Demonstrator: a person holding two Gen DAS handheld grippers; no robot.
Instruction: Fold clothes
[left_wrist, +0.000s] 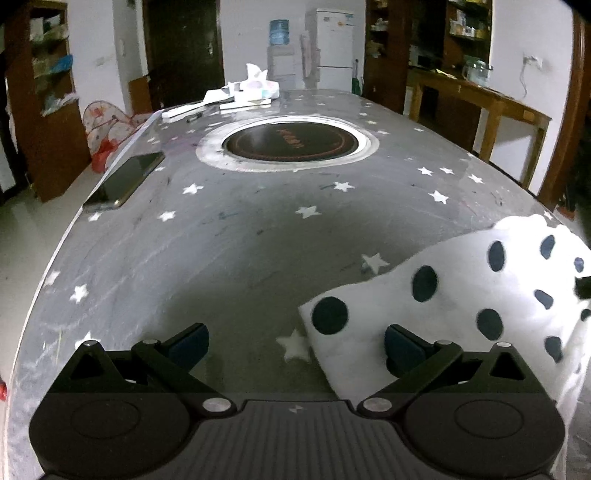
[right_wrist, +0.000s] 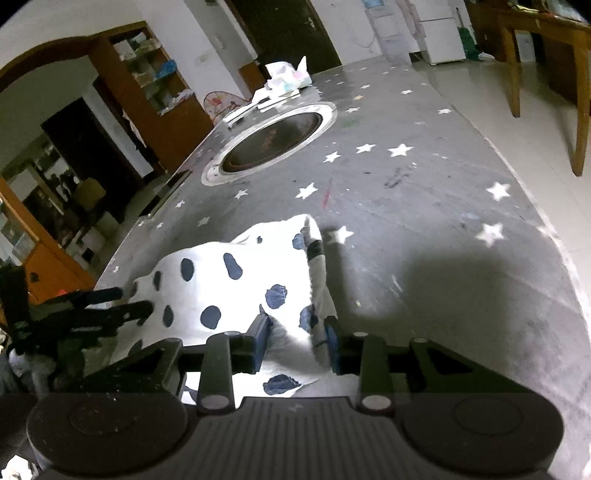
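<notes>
A white garment with dark blue spots (left_wrist: 461, 295) lies on the grey star-patterned table (left_wrist: 240, 229), at the right of the left wrist view. My left gripper (left_wrist: 295, 345) is open and empty, with its right finger over the garment's near corner. In the right wrist view the garment (right_wrist: 240, 288) lies folded in front of me. My right gripper (right_wrist: 295, 345) has its jaws partly closed around a raised fold of the garment's right edge. The left gripper (right_wrist: 110, 306) shows at the left of that view, beside the garment.
A round black hotplate (left_wrist: 286, 142) is set into the table's middle. A dark phone (left_wrist: 125, 179) lies at the left edge. White papers and a tissue pack (left_wrist: 243, 92) sit at the far end. A wooden side table (left_wrist: 480, 103) stands to the right.
</notes>
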